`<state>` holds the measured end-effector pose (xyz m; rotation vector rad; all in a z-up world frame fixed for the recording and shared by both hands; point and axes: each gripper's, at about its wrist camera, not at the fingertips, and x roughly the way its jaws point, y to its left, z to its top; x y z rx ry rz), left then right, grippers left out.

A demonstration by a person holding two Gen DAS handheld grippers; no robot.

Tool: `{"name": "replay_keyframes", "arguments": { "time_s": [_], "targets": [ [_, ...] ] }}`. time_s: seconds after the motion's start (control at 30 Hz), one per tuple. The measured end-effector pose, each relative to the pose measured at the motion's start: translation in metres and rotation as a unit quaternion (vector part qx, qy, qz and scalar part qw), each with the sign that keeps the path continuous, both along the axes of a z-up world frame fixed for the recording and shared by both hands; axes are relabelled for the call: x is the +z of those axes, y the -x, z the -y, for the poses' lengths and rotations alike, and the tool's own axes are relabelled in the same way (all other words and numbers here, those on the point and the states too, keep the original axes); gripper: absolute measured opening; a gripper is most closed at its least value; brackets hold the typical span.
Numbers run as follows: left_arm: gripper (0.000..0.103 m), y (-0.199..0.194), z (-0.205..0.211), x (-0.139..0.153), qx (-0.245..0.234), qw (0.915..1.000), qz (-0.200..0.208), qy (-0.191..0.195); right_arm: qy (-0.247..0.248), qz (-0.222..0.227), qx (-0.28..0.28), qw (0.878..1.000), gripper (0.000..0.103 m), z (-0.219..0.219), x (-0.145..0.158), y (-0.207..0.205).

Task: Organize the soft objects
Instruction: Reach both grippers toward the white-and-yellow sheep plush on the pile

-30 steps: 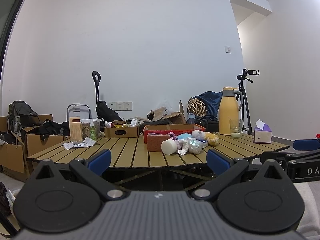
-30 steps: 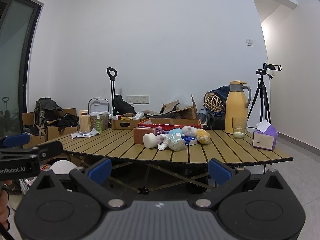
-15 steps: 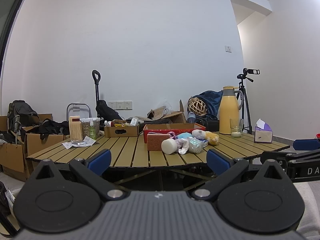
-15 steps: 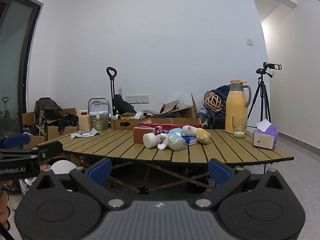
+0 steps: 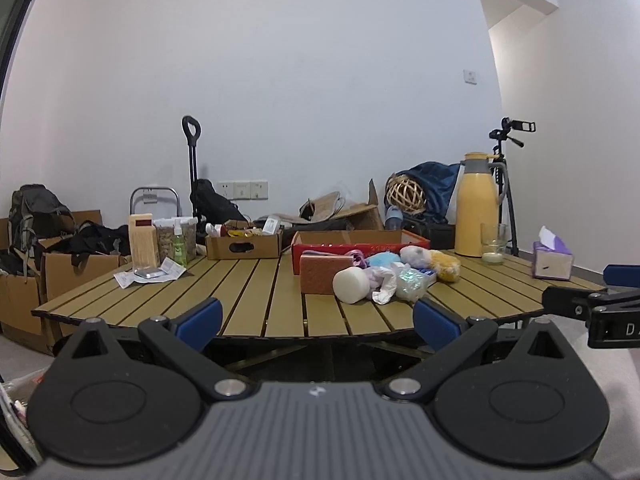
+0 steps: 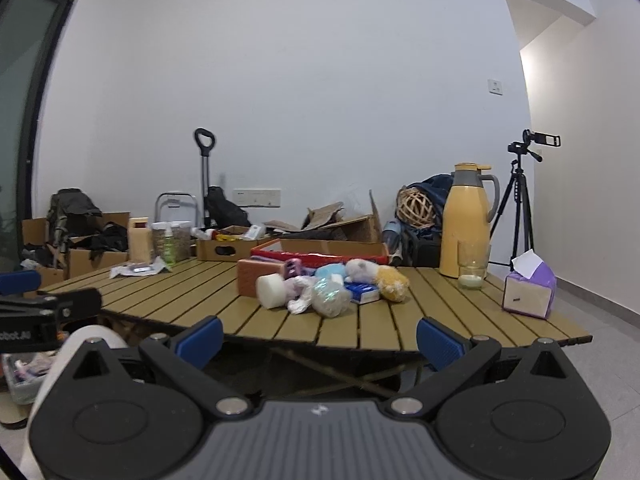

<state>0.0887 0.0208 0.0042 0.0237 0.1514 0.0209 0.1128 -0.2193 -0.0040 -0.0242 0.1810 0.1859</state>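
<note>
A pile of soft things lies mid-table: an orange sponge block [image 5: 320, 276], a white foam cylinder [image 5: 351, 285], a blue plush [image 5: 382, 259], a shiny crumpled ball [image 5: 409, 282] and a yellow-and-white plush [image 5: 442, 264]. They also show in the right wrist view: sponge [image 6: 256, 276], cylinder [image 6: 271, 291], yellow plush [image 6: 392, 283]. A red open box [image 5: 352, 243] stands just behind them. My left gripper [image 5: 316, 320] is open and empty, short of the table's front edge. My right gripper [image 6: 320, 338] is open and empty, also short of the edge.
The slatted wooden table [image 5: 248, 292] carries a yellow thermos [image 5: 478, 204], a glass [image 5: 494, 244], a purple tissue box [image 6: 528, 290], a small cardboard box [image 5: 242, 242], jars and a spray bottle [image 5: 179, 240]. Cardboard boxes, bags and a tripod [image 6: 520, 200] stand around it.
Both grippers have come slightly closer to the table; the pile looks a little larger. Both stay open. Nothing on the table has moved.
</note>
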Motion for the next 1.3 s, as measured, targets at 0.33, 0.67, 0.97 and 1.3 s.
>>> {"name": "replay_keyframes", "arguments": {
  "time_s": [0.33, 0.67, 0.97, 1.3],
  "targets": [
    [0.103, -0.125, -0.002, 0.003, -0.003, 0.9997, -0.025, -0.007, 0.014, -0.025, -0.003, 1.0, 0.102, 0.003, -0.008, -0.124],
    [0.102, -0.247, 0.002, -0.007, -0.021, 0.9974, -0.068, 0.006, -0.018, -0.074, 0.012, 0.997, 0.075, -0.003, -0.02, -0.264],
    [0.089, -0.353, 0.011, 0.019, -0.057, 0.9933, -0.088, 0.048, -0.038, -0.098, -0.034, 0.994, 0.066, 0.038, -0.018, -0.362],
    [0.068, -0.49, 0.11, -0.007, -0.173, 0.9526, -0.243, 0.062, -0.09, -0.2, -0.014, 0.976, 0.064, 0.088, -0.053, -0.459]
  ]
}}
